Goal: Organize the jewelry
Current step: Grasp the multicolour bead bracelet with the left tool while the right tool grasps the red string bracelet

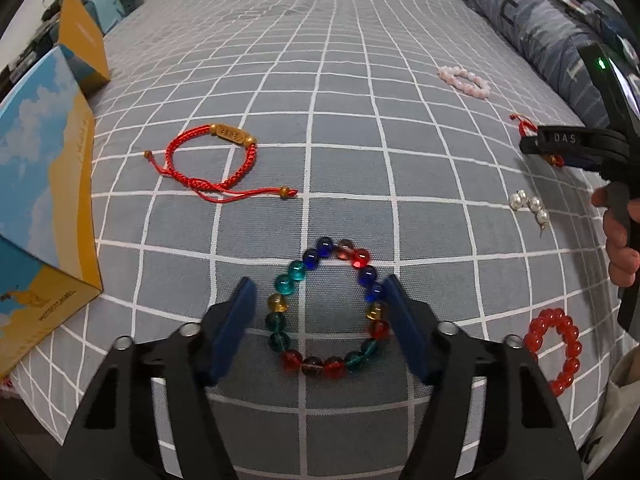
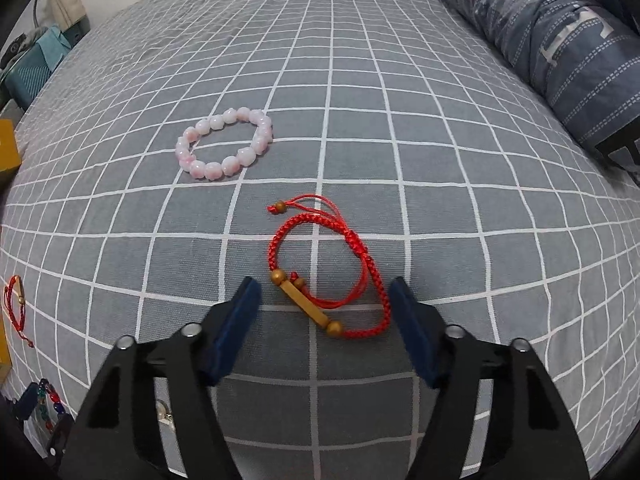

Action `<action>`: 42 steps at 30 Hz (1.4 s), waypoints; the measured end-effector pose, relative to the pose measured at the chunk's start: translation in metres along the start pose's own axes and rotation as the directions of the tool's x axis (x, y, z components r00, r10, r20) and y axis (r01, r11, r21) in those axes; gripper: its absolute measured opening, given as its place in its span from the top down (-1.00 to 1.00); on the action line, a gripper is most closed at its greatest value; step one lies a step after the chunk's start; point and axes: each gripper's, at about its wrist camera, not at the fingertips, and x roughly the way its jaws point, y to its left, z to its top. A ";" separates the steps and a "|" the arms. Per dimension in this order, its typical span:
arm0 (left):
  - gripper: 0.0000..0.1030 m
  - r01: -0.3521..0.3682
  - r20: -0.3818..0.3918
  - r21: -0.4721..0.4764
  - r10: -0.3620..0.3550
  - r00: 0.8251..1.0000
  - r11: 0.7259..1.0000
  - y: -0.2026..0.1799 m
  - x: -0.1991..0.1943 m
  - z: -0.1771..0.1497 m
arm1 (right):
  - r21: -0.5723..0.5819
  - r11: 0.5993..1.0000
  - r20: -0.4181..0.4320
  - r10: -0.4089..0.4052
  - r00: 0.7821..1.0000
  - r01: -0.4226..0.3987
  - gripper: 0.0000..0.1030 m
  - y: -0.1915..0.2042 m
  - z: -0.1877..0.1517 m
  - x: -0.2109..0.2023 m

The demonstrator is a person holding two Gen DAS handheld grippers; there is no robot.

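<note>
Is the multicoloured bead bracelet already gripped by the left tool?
Probably not. The bracelet lies flat on the bedsheet, between the left tool's open pads.

A grey bedsheet [image 1: 320,80] with a white grid covers the bed and fills both views. At three o'clock in the right wrist view lies a rolled blue quilt [image 2: 560,40] with pale stripes and letters, its edge resting on the sheet. At nine o'clock in the left wrist view stands a box [image 1: 40,200] printed with sky and clouds, its sides yellow. At eleven o'clock, off the bed, sits blurred teal clutter [image 1: 108,4].
</note>
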 end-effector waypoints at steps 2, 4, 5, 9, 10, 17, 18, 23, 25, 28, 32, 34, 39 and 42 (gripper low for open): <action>-0.04 -0.006 0.004 0.005 0.006 1.000 1.000 -0.002 -0.001 0.000 | 0.012 1.000 0.003 -0.005 1.000 0.005 0.03 -0.001 -0.001 -0.001; 0.12 -0.014 0.004 0.008 0.014 1.000 1.000 -0.002 -0.002 0.000 | 0.020 1.000 0.005 -0.011 1.000 0.010 0.15 -0.003 -0.002 -0.002; 0.14 -0.015 0.005 0.011 0.015 1.000 1.000 -0.002 -0.003 0.000 | 0.022 1.000 0.006 -0.011 1.000 0.011 0.20 -0.004 -0.003 -0.003; 0.28 -0.016 0.004 0.019 0.016 1.000 1.000 -0.002 -0.004 0.000 | 0.034 0.999 0.006 -0.021 1.000 0.021 0.39 -0.003 -0.005 -0.005; 0.32 -0.017 0.003 0.021 0.017 1.000 1.000 -0.003 -0.004 0.000 | 0.036 0.999 0.006 -0.023 1.000 0.023 0.43 -0.003 -0.005 -0.005; 0.65 -0.052 -0.009 0.045 0.052 0.999 0.998 -0.004 -0.007 -0.002 | 0.025 0.998 0.032 -0.050 0.998 0.050 0.79 0.001 -0.006 -0.010; 0.65 -0.051 -0.007 0.047 0.051 0.999 0.998 -0.004 -0.008 -0.002 | 0.024 0.999 0.037 -0.050 0.998 0.049 0.79 0.001 -0.006 -0.012; 0.66 -0.034 -0.003 0.048 0.035 0.999 0.998 -0.003 -0.013 -0.003 | 0.033 0.998 0.043 -0.045 0.998 0.044 0.79 0.001 -0.006 -0.014; 0.66 -0.024 0.000 0.044 0.024 1.000 0.999 -0.002 -0.015 -0.004 | 0.035 0.998 0.041 -0.046 0.998 0.044 0.79 0.001 -0.007 -0.015; 0.66 -0.019 0.011 0.045 0.018 1.000 0.999 -0.004 -0.019 -0.004 | 0.031 0.999 0.043 -0.046 0.998 0.044 0.79 0.001 -0.009 -0.018; 0.66 -0.012 0.020 0.043 0.011 1.000 0.999 -0.005 -0.024 -0.006 | 0.031 0.998 0.056 -0.051 0.997 0.049 0.79 0.002 -0.011 -0.024; 0.66 -0.008 0.025 0.042 0.007 1.000 0.999 -0.006 -0.026 -0.006 | 0.035 0.998 0.064 -0.052 0.997 0.050 0.79 0.002 -0.013 -0.028; 0.66 -0.006 0.040 0.030 0.005 0.999 1.000 -0.003 -0.031 -0.004 | 0.036 0.998 0.076 -0.060 0.995 0.057 0.79 0.006 -0.015 -0.036; 0.66 -0.007 0.054 0.024 0.006 0.999 1.000 -0.002 -0.036 -0.002 | 0.036 0.998 0.086 -0.061 0.994 0.058 0.79 0.007 -0.015 -0.042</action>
